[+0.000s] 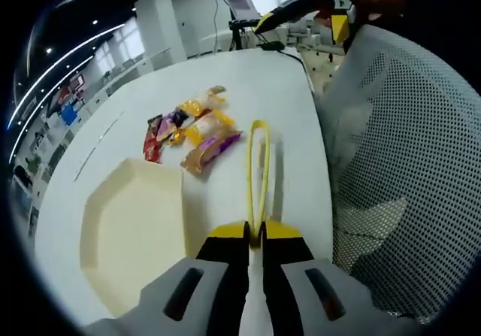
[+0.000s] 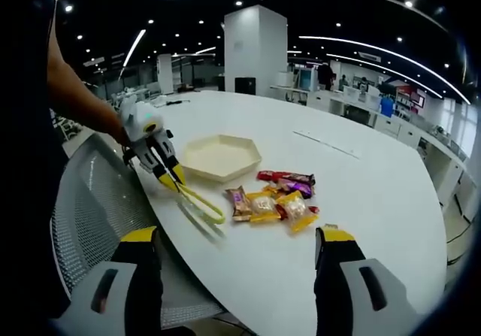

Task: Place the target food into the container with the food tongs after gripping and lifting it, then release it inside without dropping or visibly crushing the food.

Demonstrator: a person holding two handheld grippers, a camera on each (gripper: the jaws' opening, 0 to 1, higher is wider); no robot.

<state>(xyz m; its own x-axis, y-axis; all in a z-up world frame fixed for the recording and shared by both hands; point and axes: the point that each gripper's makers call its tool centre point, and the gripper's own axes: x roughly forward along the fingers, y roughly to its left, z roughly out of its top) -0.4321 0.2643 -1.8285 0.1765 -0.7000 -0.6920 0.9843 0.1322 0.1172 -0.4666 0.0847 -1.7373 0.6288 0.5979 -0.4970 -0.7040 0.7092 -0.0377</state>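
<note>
- The yellow food tongs (image 1: 258,172) (image 2: 200,204) are held at their handle end by the left gripper (image 1: 255,240) (image 2: 167,177), jaws clamped; the tong arms sit close together, gripping nothing, tips over bare table.
- Just beyond the tips lies the heap of wrapped snacks (image 1: 192,131) (image 2: 276,199), apart from them.
- The cream hexagonal container (image 1: 132,227) (image 2: 220,156) sits beside the tongs, empty.
- The white table (image 1: 248,80) (image 2: 376,186) edge runs along the tongs' other side, by a mesh chair (image 1: 406,163) (image 2: 98,201).
- The right gripper (image 2: 239,261) hangs wide-jawed at that near edge.
</note>
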